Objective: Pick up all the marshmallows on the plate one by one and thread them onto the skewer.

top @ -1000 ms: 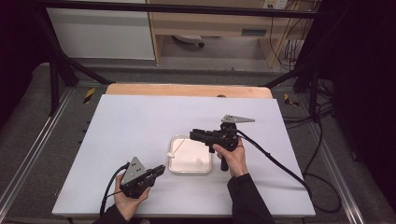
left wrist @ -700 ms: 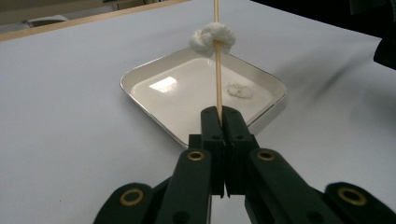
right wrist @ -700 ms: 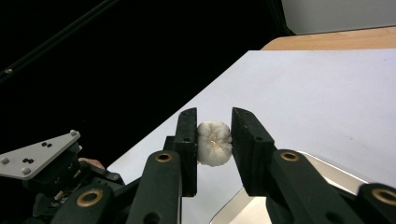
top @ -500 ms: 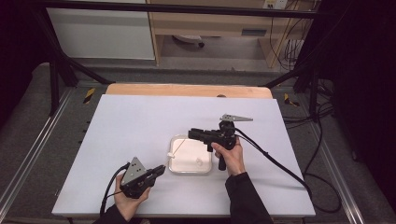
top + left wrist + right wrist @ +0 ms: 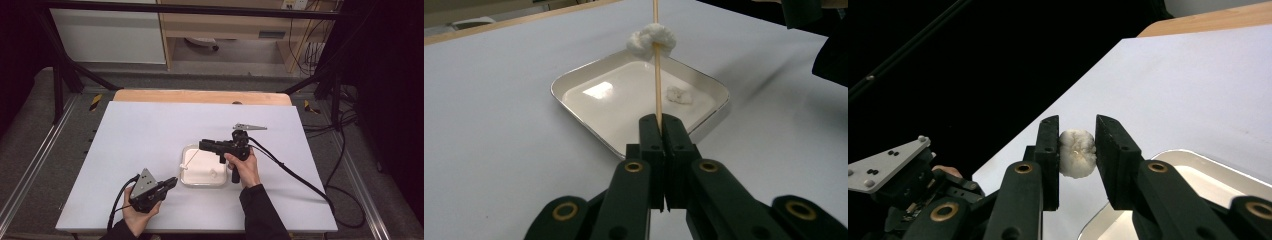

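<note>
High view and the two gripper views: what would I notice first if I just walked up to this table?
Probably the thin wooden skewer clamped in the left gripper, with a white puffy lump threaded on it above the white square dish in the middle of the table. Next, the right gripper squeezing another white lump over the dish, and a loose bit lying in it.

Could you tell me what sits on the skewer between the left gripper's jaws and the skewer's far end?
In the left gripper view, a white marshmallow is threaded on the wooden skewer above the left gripper, which is clamped on the skewer's base. The stick between them is bare.
</note>
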The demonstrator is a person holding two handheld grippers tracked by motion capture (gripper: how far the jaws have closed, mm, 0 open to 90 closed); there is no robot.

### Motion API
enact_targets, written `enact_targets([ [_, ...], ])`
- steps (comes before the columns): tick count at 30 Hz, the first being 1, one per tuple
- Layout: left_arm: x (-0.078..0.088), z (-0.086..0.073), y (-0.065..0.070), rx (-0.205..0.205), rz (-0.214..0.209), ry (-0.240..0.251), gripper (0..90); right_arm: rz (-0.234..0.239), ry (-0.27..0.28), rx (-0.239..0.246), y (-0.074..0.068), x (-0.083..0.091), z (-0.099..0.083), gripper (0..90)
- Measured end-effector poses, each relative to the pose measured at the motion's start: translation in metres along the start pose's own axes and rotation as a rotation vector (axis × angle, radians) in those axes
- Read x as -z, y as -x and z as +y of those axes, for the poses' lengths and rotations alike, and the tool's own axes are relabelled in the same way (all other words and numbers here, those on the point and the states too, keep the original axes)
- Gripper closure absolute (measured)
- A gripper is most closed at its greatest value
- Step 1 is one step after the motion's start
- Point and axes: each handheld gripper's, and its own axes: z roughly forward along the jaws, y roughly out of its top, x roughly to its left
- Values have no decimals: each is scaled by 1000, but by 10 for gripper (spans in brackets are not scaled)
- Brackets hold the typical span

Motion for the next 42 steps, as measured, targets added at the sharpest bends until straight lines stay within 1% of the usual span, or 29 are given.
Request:
enact_targets([
  [12,-1,-1,2,-17,-9,-8,889,32,-37,-25,2,-2,-2,752],
  [18,-3,-2,2,-27,-13,-20,889,38,-50,-19,1,-3,-5,769],
  [24,-4,-2,2,-32,-14,-30,889,43,-51,-8,-2,-5,-10,782],
  [34,-5,-3,2,-21,-9,-36,889,42,-42,11,-6,-9,-19,798],
  [42,-6,-3,3,-20,-12,-39,889,47,-45,12,-8,-10,-22,800],
])
